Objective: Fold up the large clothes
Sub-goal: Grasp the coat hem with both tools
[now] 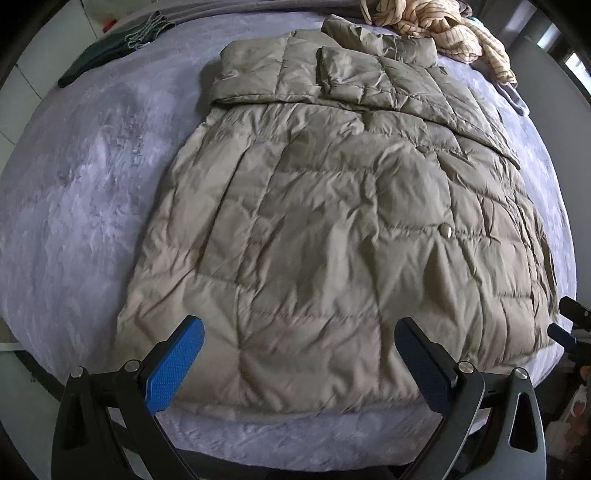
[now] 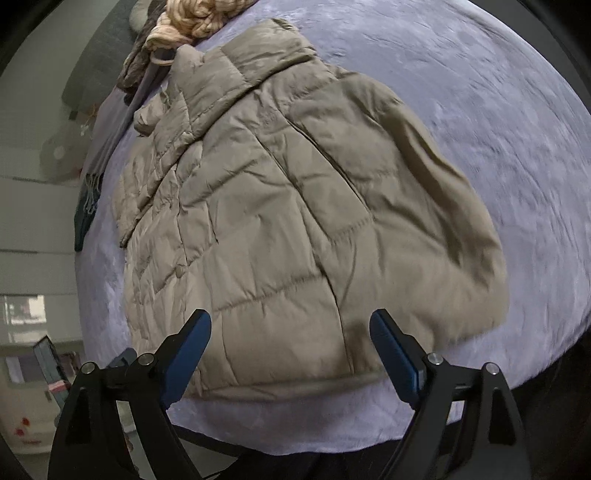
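Both the left gripper (image 1: 299, 328) and right gripper (image 2: 290, 321) are hanging spread wide, grasping nothing, above the khaki puffer jacket (image 1: 332, 206) lying on the lilac plush blanket (image 1: 74, 184), striped garment (image 1: 439, 26) heaped beyond.

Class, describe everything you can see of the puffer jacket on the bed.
The jacket is khaki-beige, quilted in stitched panels, of thin, shiny, crinkled fabric. Metal snaps run down its front. It lies flat on the lilac plush blanket, sleeves folded across the chest, hem at the near edge. A striped garment touches its collar. No gripper holds it.
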The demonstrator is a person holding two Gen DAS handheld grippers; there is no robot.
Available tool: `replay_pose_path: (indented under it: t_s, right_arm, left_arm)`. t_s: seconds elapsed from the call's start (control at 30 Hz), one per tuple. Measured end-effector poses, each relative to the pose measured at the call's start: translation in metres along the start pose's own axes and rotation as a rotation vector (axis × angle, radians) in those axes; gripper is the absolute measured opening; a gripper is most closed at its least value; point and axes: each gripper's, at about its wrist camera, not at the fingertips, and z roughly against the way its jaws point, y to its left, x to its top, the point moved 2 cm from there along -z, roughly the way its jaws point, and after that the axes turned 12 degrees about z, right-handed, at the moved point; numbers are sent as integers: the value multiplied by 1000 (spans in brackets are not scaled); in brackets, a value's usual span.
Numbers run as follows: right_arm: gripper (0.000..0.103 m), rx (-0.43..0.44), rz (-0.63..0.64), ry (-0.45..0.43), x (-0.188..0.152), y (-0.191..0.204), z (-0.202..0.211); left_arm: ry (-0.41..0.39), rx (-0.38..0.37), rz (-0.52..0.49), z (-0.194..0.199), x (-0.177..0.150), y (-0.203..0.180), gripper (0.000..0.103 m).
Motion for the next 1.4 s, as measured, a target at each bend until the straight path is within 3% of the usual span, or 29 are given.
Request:
replay_pose_path:
  t_s: [0.2,0.27,0.37,0.5,0.7,0.87,1.03,1.2,1.4]
  right_arm:
    - [92,10,-51,-32,-21,-7,7]
    - [103,19,-75,-39,-26,-13,8]
    - [103,40,-136,-58,-37,-24,8]
    - [103,54,-245,-67,-45,-45,3]
    - [103,188,-409,-74,-47,-72,-9]
    - [103,269,-493,-107,-42,-80,-22]
    - [103,316,-557,-122,-36,-87,-27]
    - [103,325,-558,-119,-38,-91,-26]
    - [103,329,-558,-107,-38,-93,-30]
  left_arm:
    - [23,-89,55,5,-11,35,103]
    - [34,-117,74,4,-17,48,103]
    - [59,-156,114,2,-26,63,103]
    - [116,-261,188,-6,-37,82,103]
    - [245,-449,337,-35,-46,101,103]
    - [254,-523,458,-56,-34,97,103]
    - [270,-486,469,-56,-35,94,103]
    - [225,-376,418,-34,-47,117,103]
    - [270,-441,457,-51,-53,120,103]
